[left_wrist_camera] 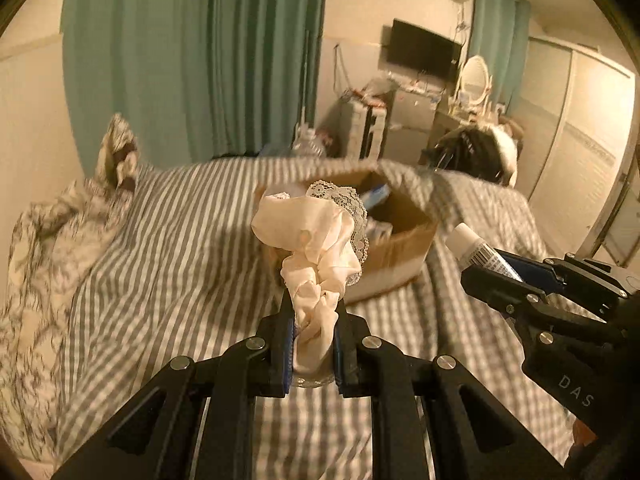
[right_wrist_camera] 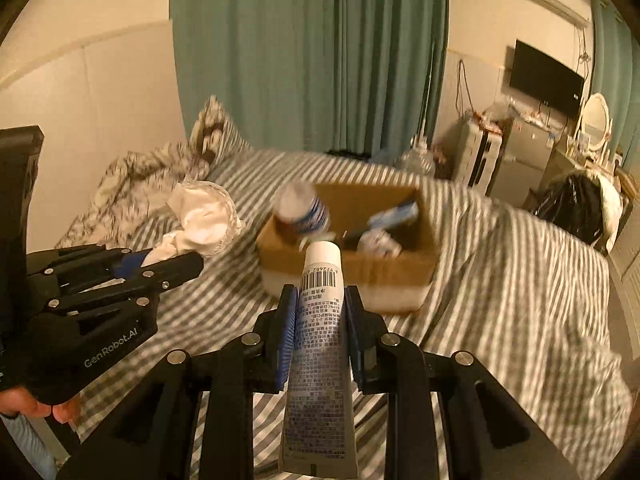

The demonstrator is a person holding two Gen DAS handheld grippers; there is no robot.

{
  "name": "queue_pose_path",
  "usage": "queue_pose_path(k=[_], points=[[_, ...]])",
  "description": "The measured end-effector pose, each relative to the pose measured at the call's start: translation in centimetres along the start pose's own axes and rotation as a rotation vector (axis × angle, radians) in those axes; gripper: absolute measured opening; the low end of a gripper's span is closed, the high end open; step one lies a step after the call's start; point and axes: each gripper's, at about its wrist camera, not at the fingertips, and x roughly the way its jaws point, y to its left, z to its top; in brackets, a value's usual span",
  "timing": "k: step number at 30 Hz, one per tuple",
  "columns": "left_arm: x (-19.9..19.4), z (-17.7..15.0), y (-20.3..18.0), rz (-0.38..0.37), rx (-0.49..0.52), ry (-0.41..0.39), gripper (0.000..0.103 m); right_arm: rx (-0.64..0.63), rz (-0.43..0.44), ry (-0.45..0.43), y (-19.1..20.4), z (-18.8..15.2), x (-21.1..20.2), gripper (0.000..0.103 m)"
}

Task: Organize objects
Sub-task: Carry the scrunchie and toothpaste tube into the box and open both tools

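My left gripper (left_wrist_camera: 314,300) is shut on a cream satin scrunchie with lace trim (left_wrist_camera: 316,236), held up above the striped bed just in front of the cardboard box (left_wrist_camera: 404,240). My right gripper (right_wrist_camera: 320,294) is shut on a white tube with a barcode and small print (right_wrist_camera: 320,344), its cap pointing toward the box (right_wrist_camera: 360,264). The box holds a white bottle with a blue label (right_wrist_camera: 302,212), a blue-and-white packet (right_wrist_camera: 396,212) and other small items. Each gripper shows in the other's view: the right one (left_wrist_camera: 496,268) with the tube, the left one (right_wrist_camera: 160,264) with the scrunchie (right_wrist_camera: 204,216).
The box sits on a grey-and-white striped bed cover (left_wrist_camera: 168,248). A patterned pillow and duvet (left_wrist_camera: 48,240) lie at the left. Green curtains (left_wrist_camera: 192,56), a wall TV (left_wrist_camera: 424,52), a cluttered cabinet (left_wrist_camera: 372,120) and a mirror (left_wrist_camera: 474,76) stand beyond the bed.
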Motion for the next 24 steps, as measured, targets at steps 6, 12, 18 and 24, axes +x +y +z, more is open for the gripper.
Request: queue_pose_path(k=[6, 12, 18, 24], points=[[1.3, 4.7, -1.9, -0.016, 0.028, -0.047, 0.015, 0.025, 0.008, -0.081, -4.0, 4.9, -1.1, 0.023], [5.2, 8.6, -2.6, -0.024, 0.046, -0.046, 0.015, 0.045, 0.015, -0.103, -7.0, 8.4, 1.2, 0.023], [9.9, 10.9, -2.2, 0.007, 0.057, -0.018, 0.015, 0.067, 0.017, -0.067, -9.1, 10.5, 6.1, 0.023], [14.8, 11.2, -1.4, 0.026, 0.065, 0.032, 0.015, 0.092, 0.030, 0.004, -10.6, 11.3, 12.1, 0.023]])
